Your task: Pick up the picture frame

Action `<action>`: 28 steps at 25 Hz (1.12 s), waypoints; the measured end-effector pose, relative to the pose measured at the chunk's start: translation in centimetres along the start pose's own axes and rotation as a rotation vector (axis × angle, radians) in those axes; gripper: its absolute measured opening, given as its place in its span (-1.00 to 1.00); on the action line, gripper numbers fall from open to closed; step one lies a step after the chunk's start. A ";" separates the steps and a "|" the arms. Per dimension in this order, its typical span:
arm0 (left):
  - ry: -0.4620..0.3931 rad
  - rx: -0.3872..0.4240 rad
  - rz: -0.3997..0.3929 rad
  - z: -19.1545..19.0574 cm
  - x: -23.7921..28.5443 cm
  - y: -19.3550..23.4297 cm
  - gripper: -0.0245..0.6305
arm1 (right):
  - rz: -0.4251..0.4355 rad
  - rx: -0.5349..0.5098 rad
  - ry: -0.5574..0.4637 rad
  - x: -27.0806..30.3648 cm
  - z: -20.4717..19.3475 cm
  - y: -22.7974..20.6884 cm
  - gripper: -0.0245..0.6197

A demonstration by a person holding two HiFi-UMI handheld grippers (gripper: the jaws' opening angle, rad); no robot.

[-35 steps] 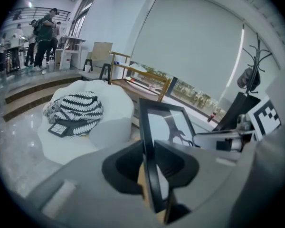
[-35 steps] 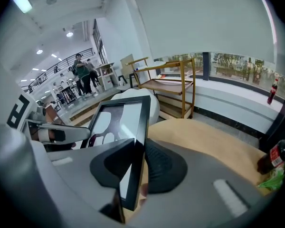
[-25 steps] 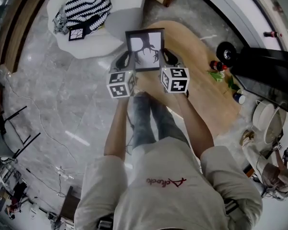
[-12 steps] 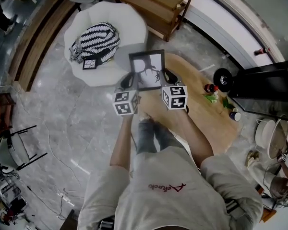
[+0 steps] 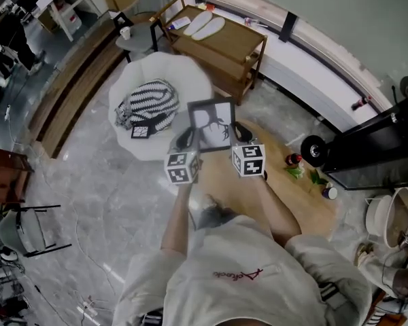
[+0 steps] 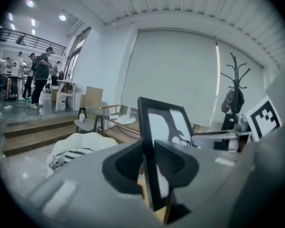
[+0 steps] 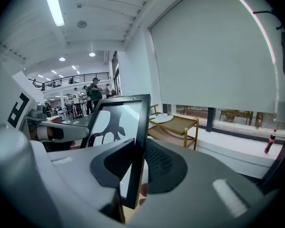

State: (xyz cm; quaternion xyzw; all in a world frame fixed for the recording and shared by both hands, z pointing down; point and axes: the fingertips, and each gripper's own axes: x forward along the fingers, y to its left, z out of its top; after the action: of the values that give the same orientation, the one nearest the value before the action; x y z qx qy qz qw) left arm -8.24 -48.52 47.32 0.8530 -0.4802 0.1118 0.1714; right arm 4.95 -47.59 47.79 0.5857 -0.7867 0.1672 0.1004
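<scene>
A black picture frame (image 5: 212, 125) with a dark antler-like print on white hangs in the air between both grippers, well above the oval wooden table (image 5: 306, 202). My left gripper (image 5: 187, 140) is shut on the frame's left edge (image 6: 149, 160). My right gripper (image 5: 239, 134) is shut on its right edge (image 7: 137, 160). In each gripper view the thin frame edge stands upright between the dark pads, and the other gripper shows across the picture. The frame's lower edge is hidden behind the gripper bodies.
A white round seat (image 5: 190, 80) with a black-and-white striped cushion (image 5: 149, 104) stands left of the frame. A wooden side table (image 5: 221, 46) sits beyond. Small bottles and a green plant (image 5: 306, 172) lie on the oval table's right side. A black cabinet (image 5: 374, 148) is at the right.
Both grippers have risen together with the frame held between them, away from the wooden table. More of the room's far side has come into the head view.
</scene>
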 end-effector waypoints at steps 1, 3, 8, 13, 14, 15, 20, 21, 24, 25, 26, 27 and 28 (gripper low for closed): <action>-0.009 0.004 -0.001 0.7 -0.4 -0.4 -0.70 | 0.000 -0.003 -0.010 -0.5 0.7 0.0 -0.69; -0.020 0.012 -0.001 1.8 -1.4 -1.3 -0.70 | 0.001 -0.010 -0.024 -1.8 1.8 0.1 -0.69; -0.094 0.060 -0.002 6.1 -2.3 -1.9 -0.70 | 0.001 -0.042 -0.105 -2.8 6.1 0.4 -0.69; -0.131 0.071 -0.009 8.0 -3.5 -2.8 -0.70 | -0.001 -0.068 -0.144 -4.3 8.1 0.7 -0.69; -0.144 0.072 -0.008 8.5 -3.7 -2.9 -0.70 | 0.000 -0.075 -0.154 -4.4 8.6 0.8 -0.69; -0.158 0.074 -0.006 9.1 -3.7 -2.9 -0.70 | 0.000 -0.082 -0.165 -4.5 9.2 0.9 -0.69; -0.198 0.091 -0.003 11.2 -4.4 -3.0 -0.70 | 0.000 -0.092 -0.206 -5.1 11.2 1.4 -0.69; -0.203 0.095 -0.002 11.6 -4.6 -3.0 -0.70 | 0.001 -0.094 -0.215 -5.2 11.8 1.5 -0.69; -0.219 0.107 0.003 12.8 -5.0 -3.0 -0.70 | 0.006 -0.105 -0.242 -5.5 13.2 1.7 -0.69; -0.227 0.111 0.004 13.2 -5.1 -3.1 -0.70 | 0.007 -0.108 -0.248 -5.5 13.5 1.8 -0.69; -0.235 0.116 0.003 13.8 -5.2 -3.2 -0.70 | 0.008 -0.110 -0.256 -5.6 13.9 1.8 -0.69; -0.241 0.121 0.003 14.3 -5.2 -3.3 -0.70 | 0.008 -0.111 -0.264 -5.6 14.4 1.7 -0.69; -0.245 0.126 0.005 14.7 -5.3 -3.4 -0.70 | 0.008 -0.113 -0.271 -5.7 14.8 1.7 -0.69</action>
State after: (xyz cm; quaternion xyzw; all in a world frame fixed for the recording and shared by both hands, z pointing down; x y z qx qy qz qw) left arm -7.67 -48.65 31.32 0.8681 -0.4916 0.0372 0.0571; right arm 5.54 -47.72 31.90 0.5931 -0.8036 0.0426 0.0254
